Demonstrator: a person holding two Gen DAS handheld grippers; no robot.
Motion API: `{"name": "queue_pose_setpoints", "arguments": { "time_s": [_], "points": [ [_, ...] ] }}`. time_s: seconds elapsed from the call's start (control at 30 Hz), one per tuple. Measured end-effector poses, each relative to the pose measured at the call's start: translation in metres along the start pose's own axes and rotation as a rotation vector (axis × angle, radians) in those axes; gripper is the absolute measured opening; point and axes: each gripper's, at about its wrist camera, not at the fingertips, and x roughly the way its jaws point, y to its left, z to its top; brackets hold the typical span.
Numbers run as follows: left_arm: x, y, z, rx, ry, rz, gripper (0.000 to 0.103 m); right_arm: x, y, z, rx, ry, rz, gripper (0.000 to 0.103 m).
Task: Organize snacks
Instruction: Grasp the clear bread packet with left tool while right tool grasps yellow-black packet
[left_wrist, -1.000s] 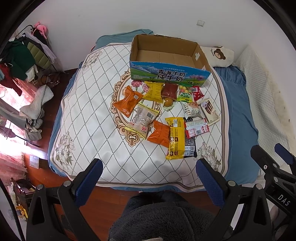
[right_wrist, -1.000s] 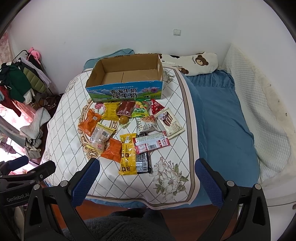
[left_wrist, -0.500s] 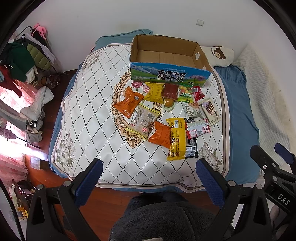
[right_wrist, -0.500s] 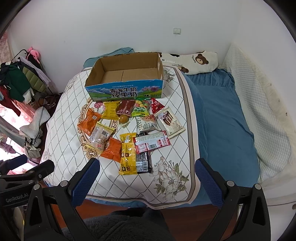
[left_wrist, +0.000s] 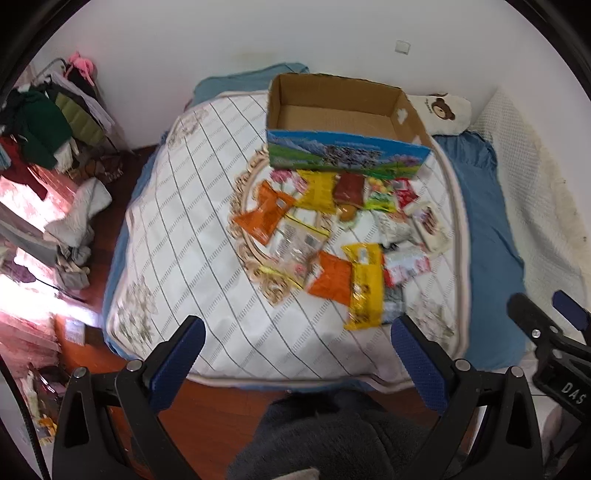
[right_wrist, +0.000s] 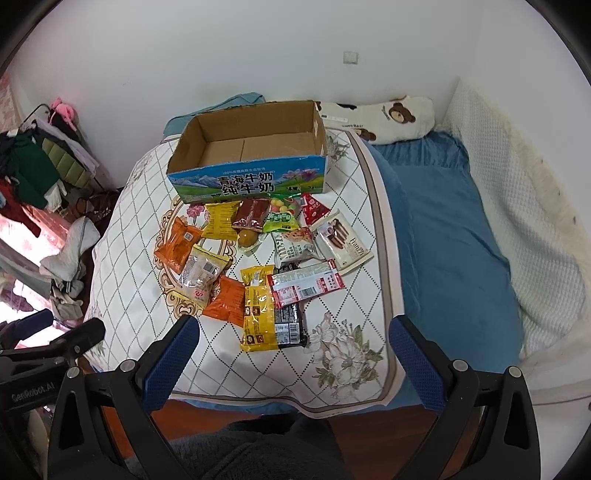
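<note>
**Mei:** Right wrist view first: the right tongs (right_wrist: 293, 347) hang spread wide over the near edge of the bed (right_wrist: 443, 236), with nothing between their blue pads (right_wrist: 171, 363).

**Tom:** And the other pair?

**Mei:** The left tongs (left_wrist: 295, 352) are spread just as wide and hold nothing either. They sit low over the bed's foot, beside the right tongs.

**Tom:** Where are the snacks?

**Mei:** All on the quilted mat (right_wrist: 122, 236), in a loose cluster just in front of the cardboard box (right_wrist: 251, 155). The box stands open at the far end of the mat, and nothing shows inside it.

**Tom:** Which packets lie nearest?

**Mei:** A long yellow packet (right_wrist: 258, 308) lies closest, overlapping a black packet (right_wrist: 290, 325) on its right. An orange packet (right_wrist: 225, 301) touches its left side, and a red-and-white packet (right_wrist: 306, 284) lies across its upper right.

**Tom:** Farther back?

**Mei:** Another orange packet (right_wrist: 177, 245) at the left, with a clear packet (right_wrist: 201, 269) just beside it. A smaller yellow bag (right_wrist: 221, 220), a dark red bag (right_wrist: 251, 214) and a green candy bag (right_wrist: 282, 218) line up against the box front.

**Tom:** What does the left wrist view add?

**Mei:** It is blurred, so the labels there are hard to read. A bear-print pillow (right_wrist: 388, 118) lies beyond the box by the wall, and clothes (right_wrist: 29, 173) hang at the left.
</note>
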Motion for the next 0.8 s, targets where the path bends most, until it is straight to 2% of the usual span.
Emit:
{"name": "queue_pose_setpoints", "arguments": {
  "time_s": [0.13, 0.23, 0.43, 0.53, 0.7, 0.77, 0.8],
  "points": [
    [0.039, 0.009, 0.019, 0.09, -0.053, 0.129, 0.103, 0.056, -0.002, 0.003, 0.046, 0.066, 0.025, 0.103],
    [0.086, 0.017, 0.033, 0.178, -0.017, 0.182, 0.103, 0.11, 0.001, 0.002, 0.056, 0.119, 0.029, 0.103],
    [0.192, 0.017, 0.055, 0.336, 0.163, 0.161, 0.103, 0.221, 0.012, -0.014, 0.067, 0.265, 0.05, 0.103],
    [0.231, 0.008, 0.066, 0.384, 0.221, 0.15, 0.103, 0.254, 0.019, -0.022, 0.064, 0.298, 0.055, 0.103],
    [0.283, -0.019, 0.073, 0.507, 0.291, 0.142, 0.102, 0.285, 0.028, -0.03, 0.066, 0.327, 0.052, 0.103],
    [0.295, -0.028, 0.072, 0.55, 0.303, 0.132, 0.096, 0.295, 0.034, -0.032, 0.048, 0.342, 0.056, 0.103],
    [0.301, -0.033, 0.071, 0.572, 0.31, 0.125, 0.087, 0.3, 0.037, -0.033, 0.035, 0.353, 0.053, 0.103]
  ]
}}
